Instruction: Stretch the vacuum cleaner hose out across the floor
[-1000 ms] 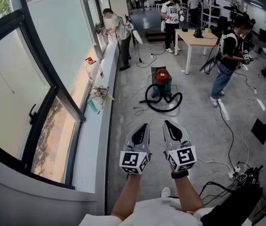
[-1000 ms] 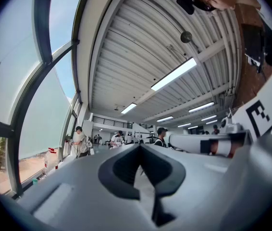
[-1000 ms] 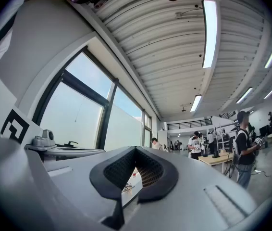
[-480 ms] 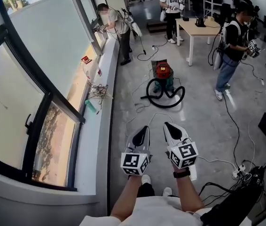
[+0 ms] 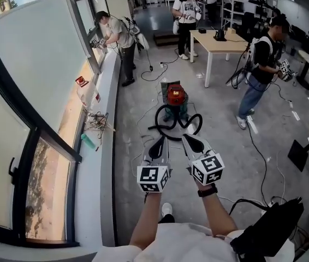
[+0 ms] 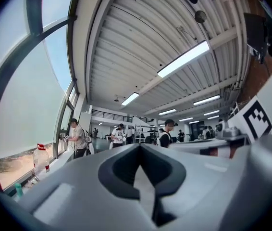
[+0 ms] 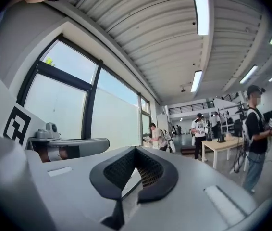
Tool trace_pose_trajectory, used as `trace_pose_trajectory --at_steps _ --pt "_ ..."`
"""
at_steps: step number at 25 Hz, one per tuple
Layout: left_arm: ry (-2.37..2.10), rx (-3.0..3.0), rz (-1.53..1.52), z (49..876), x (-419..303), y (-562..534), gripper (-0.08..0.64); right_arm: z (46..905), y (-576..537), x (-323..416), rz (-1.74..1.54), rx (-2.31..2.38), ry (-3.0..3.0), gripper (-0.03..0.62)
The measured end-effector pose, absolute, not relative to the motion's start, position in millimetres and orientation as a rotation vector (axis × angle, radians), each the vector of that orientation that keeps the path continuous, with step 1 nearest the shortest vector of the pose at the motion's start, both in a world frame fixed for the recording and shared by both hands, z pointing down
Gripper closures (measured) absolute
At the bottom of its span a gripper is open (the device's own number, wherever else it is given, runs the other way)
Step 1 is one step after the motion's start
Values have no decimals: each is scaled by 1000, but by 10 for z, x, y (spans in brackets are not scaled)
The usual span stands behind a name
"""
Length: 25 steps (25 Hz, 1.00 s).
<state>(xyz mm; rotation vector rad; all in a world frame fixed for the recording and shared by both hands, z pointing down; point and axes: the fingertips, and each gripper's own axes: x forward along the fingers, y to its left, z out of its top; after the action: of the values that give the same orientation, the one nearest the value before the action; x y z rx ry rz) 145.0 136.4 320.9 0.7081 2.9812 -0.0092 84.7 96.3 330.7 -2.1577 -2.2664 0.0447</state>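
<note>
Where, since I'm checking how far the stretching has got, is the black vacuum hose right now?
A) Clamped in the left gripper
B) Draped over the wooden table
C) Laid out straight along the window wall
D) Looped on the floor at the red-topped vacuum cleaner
D: the hose curls in a loop on the floor at the vacuum cleaner, ahead of the shut, empty left gripper and right gripper.

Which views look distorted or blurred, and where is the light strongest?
Head view: wide-angle, so the window frame curves. Left gripper view: heavy fisheye with dark corners; the left gripper, near the lens, is soft; a ceiling lamp glares. Right gripper view: same fisheye; a light strip is overexposed.
</note>
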Motion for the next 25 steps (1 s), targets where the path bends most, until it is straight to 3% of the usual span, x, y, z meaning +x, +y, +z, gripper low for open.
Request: trace_pose_trajectory --at_steps 4,15,20,25 --pt "2917 738 31 3053 1440 2204 558 3096 1770 857 0 -2240 -2249 594" --pt "2965 811 259 3895 1225 3626 558 3977 3030 841 -161 -2235 -1976 594" --pt "3006 816 264 3985 622 4137 558 4029 3490 206 -98 -2199 -1980 594" --pt "3037 786 167 3774 -385 4631 558 3759 3923 -1034 70 -2129 -2089 594"
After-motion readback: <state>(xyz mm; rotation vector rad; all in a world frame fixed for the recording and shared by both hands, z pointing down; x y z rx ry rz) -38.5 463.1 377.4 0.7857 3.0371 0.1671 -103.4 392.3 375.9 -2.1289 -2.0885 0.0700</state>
